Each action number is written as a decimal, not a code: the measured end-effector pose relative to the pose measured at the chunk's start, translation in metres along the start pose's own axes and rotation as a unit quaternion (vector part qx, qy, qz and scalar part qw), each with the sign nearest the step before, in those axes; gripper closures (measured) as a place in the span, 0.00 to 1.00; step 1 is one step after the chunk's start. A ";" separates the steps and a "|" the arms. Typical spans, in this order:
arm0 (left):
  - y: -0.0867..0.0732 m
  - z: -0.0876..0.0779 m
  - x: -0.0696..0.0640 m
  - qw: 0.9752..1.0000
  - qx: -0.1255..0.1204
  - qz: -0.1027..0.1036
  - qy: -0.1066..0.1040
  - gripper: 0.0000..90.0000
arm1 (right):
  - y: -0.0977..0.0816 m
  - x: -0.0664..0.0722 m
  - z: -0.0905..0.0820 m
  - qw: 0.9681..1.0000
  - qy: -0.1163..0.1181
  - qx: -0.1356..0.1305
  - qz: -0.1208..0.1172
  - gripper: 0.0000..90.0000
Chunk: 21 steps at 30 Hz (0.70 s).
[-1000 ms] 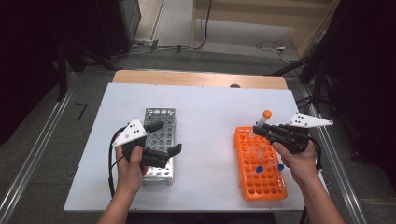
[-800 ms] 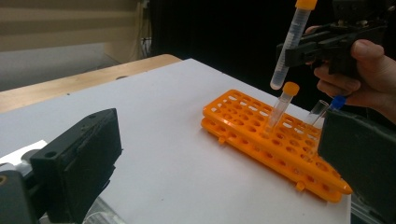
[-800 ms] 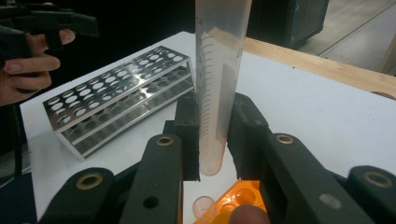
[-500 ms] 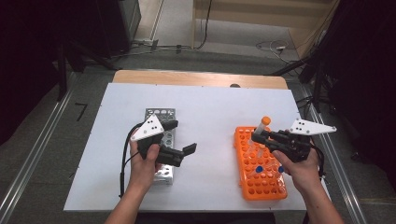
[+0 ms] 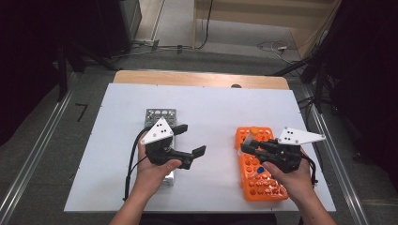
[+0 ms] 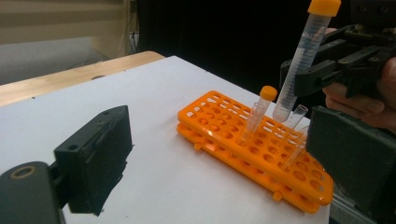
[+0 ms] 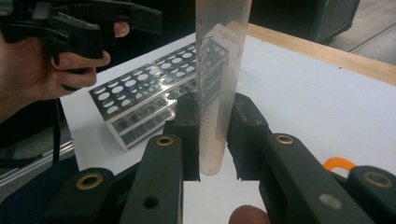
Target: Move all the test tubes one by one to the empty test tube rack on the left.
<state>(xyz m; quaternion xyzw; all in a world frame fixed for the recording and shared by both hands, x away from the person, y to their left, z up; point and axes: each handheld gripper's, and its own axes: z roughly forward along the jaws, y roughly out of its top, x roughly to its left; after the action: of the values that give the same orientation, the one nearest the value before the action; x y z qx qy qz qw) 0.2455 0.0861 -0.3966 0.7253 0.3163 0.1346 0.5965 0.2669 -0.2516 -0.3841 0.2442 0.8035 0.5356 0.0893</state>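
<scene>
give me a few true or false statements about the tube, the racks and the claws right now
1. The right claw is shut on the orange-capped tube. True.
2. The left claw holds a tube. False: its jaws stand open with nothing between them.
3. The held tube sits in a hole of the orange rack. False: its tip hangs clear above the rack, as the left gripper view shows.
4. The metal rack lies on the left part of the white table, the orange rack on the right. True.
5. The orange rack has no tubes in it. False: another orange-capped tube stands in it, with an open one beside it.
</scene>
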 end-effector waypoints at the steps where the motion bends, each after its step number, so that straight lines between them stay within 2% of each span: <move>1: 0.000 0.001 -0.002 1.000 0.001 0.001 0.000 0.11 | 0.000 0.003 0.001 1.000 0.001 0.000 -0.001 0.81; 8: 0.000 0.009 -0.012 1.000 0.010 0.000 -0.012 0.22 | -0.002 0.015 0.013 1.000 0.012 0.012 -0.009 0.81; 14: 0.005 0.013 -0.020 0.999 0.000 -0.002 -0.046 0.32 | -0.005 0.020 0.021 0.999 0.021 0.021 -0.012 0.81; 21: 0.015 0.021 -0.034 0.997 -0.009 0.010 -0.078 0.42 | -0.004 0.029 0.029 0.999 0.029 0.032 -0.027 0.81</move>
<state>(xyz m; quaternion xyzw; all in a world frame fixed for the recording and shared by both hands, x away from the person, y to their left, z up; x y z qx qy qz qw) 0.2354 0.0473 -0.3814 0.7315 0.2603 0.0865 0.6242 0.2524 -0.2149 -0.3957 0.2099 0.8286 0.5140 0.0724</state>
